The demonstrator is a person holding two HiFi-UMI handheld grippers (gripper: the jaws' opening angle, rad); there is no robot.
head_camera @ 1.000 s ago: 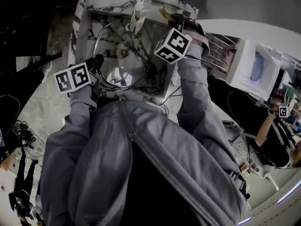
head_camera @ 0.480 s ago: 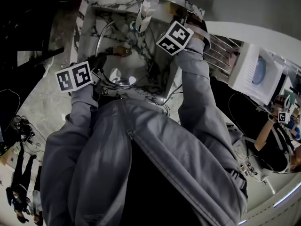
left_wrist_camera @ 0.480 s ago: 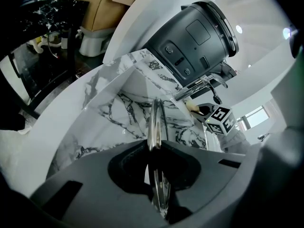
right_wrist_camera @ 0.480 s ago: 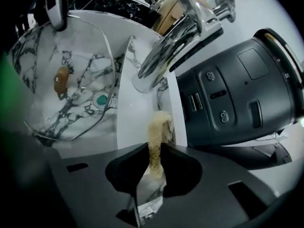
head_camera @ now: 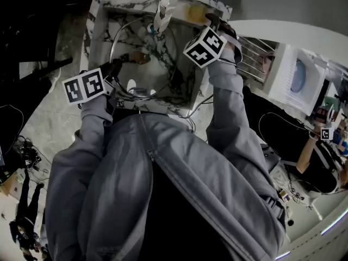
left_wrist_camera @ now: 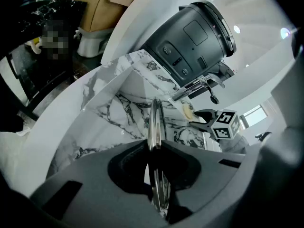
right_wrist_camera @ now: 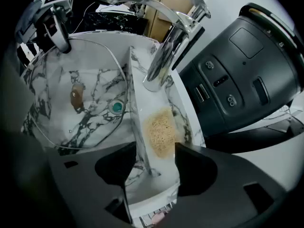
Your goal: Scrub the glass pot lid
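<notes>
Steel-rimmed round glass pot lid (left_wrist_camera: 156, 122) pinched at its edge; flat yellow scrubbing sponge (right_wrist_camera: 159, 129) not yet taken.

Pads of the left gripper (left_wrist_camera: 154, 148) are clamped on the lid's rim, holding it edge-on inside the white, black-veined marble sink (right_wrist_camera: 137, 94). The right gripper (right_wrist_camera: 152, 163) has just been opening its jaws, which now gape and grip nothing; the sponge lies ahead between them on the sink's ledge, just beside the chrome tap (right_wrist_camera: 166, 51). Likely trouble: those jaws could close on the sink's ledge instead of the thin sponge, and scrubbing pressure could twist the rim-held lid loose against the marble.
</notes>
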